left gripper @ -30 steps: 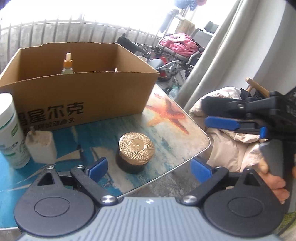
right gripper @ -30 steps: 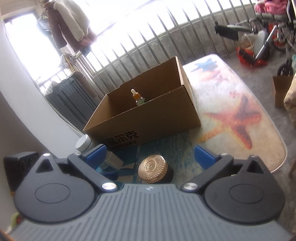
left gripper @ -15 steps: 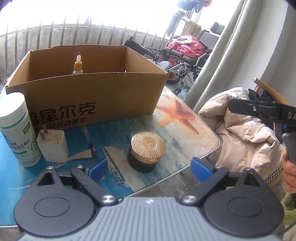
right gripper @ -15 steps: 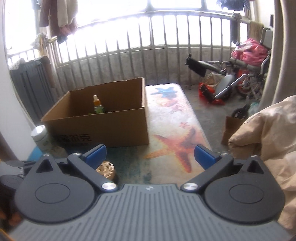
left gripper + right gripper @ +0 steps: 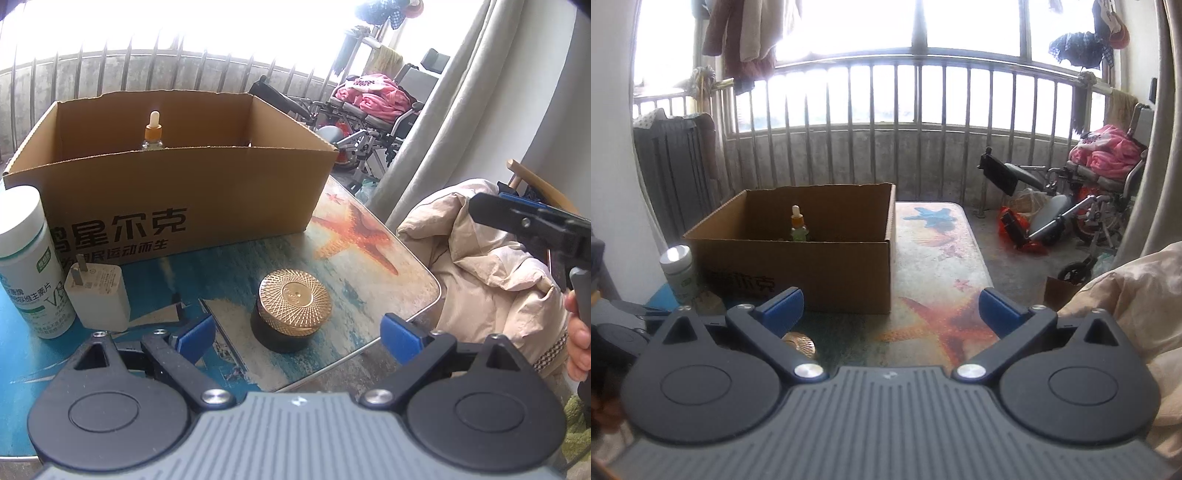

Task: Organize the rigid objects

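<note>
Jar: a small dark jar (image 5: 291,314) with a round gold lid that has a fine line pattern. It sits on the desk (image 5: 369,258), right in front of the left hand-held gripper (image 5: 297,332), between its two blue tips and not touching them.
Left hand-held gripper: spread wide, holding nothing.
Right hand-held gripper: (image 5: 890,306) spread wide too, holding nothing, out past the desk's right edge.
Box: a brown box (image 5: 184,192) stands behind the jar, open on top. A dropper bottle (image 5: 152,129) stands inside.
Plug: a white plug (image 5: 98,295) stands ahead and to the left of the left hand-held gripper, just beside a white pill bottle (image 5: 27,258).
Hard to see: the box wall hides the dropper bottle's bottom. From the right camera only a bit of the gold lid (image 5: 799,341) peeks out behind the left blue tip.
</note>
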